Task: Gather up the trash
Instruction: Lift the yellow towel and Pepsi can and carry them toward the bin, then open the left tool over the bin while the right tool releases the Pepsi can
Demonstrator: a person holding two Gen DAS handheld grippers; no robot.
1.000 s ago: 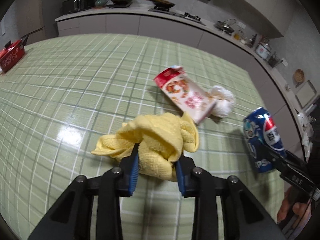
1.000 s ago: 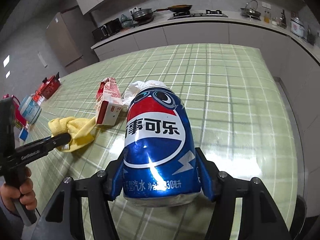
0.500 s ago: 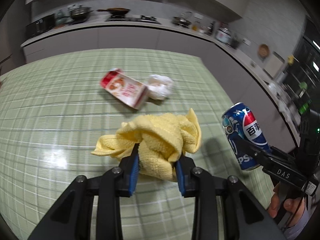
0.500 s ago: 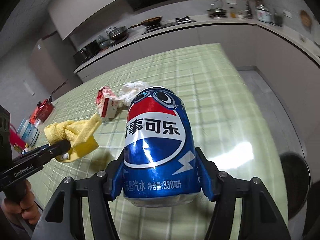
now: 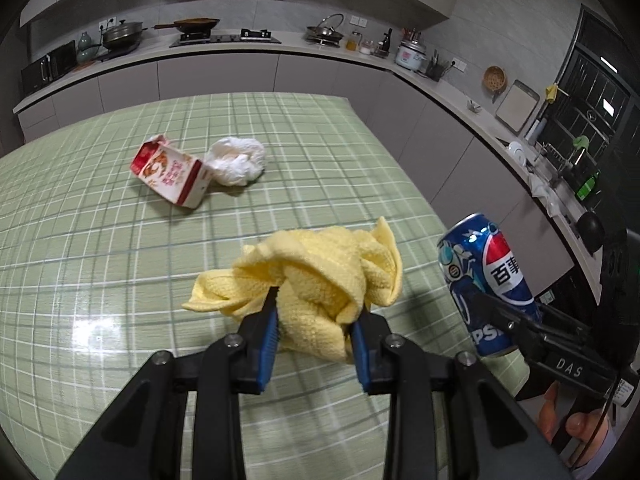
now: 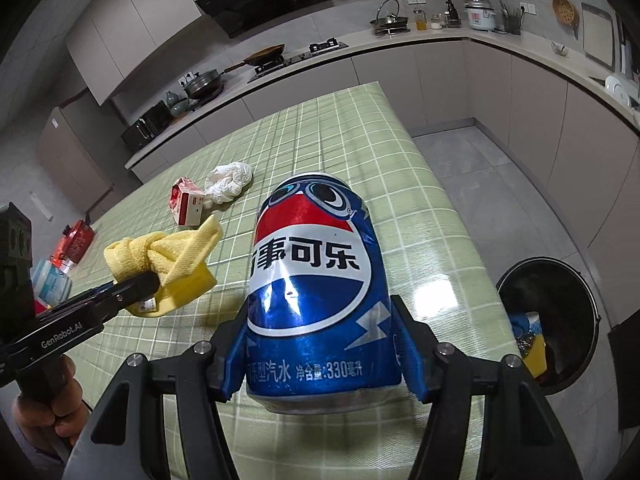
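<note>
My left gripper (image 5: pixel 314 322) is shut on a crumpled yellow cloth (image 5: pixel 320 280) and holds it above the green checked table (image 5: pixel 100 240). My right gripper (image 6: pixel 320 344) is shut on a blue Pepsi can (image 6: pixel 320 288), held upright over the table's right edge; the can also shows in the left wrist view (image 5: pixel 488 280). The cloth also shows in the right wrist view (image 6: pixel 168 260). A red and white carton (image 5: pixel 172 174) lies on its side on the table, touching a crumpled white tissue (image 5: pixel 238 160).
A black trash bin (image 6: pixel 548 320) with some rubbish inside stands on the floor right of the table. Red and blue containers (image 6: pixel 64 256) sit at the table's far left. Kitchen counters with pans run along the back and right walls.
Both grippers have lifted and swung right toward the table's right edge, each keeping its load. The carton and tissue now lie farther away, and the trash bin has come into the right wrist view.
</note>
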